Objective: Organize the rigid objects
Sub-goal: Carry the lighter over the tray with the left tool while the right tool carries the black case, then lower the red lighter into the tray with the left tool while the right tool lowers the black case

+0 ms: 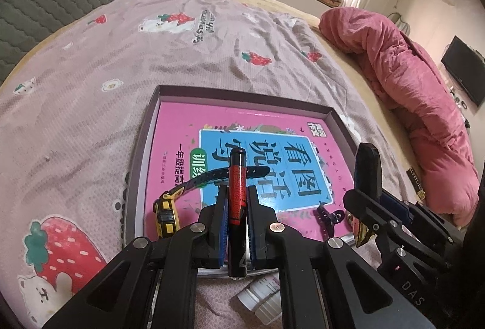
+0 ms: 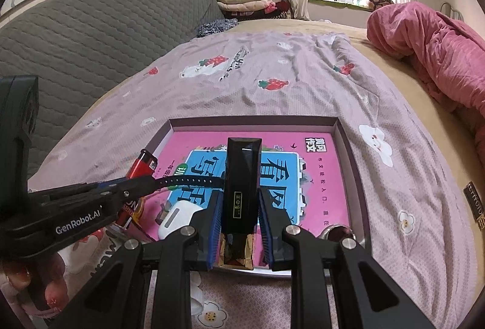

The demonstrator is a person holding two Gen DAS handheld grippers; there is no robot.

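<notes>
We are seeing left gripper jaws clamping a black-and-red lighter, right gripper jaws gripping a black box, perhaps lipstick, both over the near tray on the bed.

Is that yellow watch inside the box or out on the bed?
Inside. The yellow watch lies on the pink book within the box's walls, its strap stretched across the cover.

Right tool: clamped on upright black faceted bottle with gold base | Left tool: enters from left, gripping red-black lighter | Tray: shallow, on bed's strawberry-print sheet, holds pink book, white earbud case, black strap
</notes>
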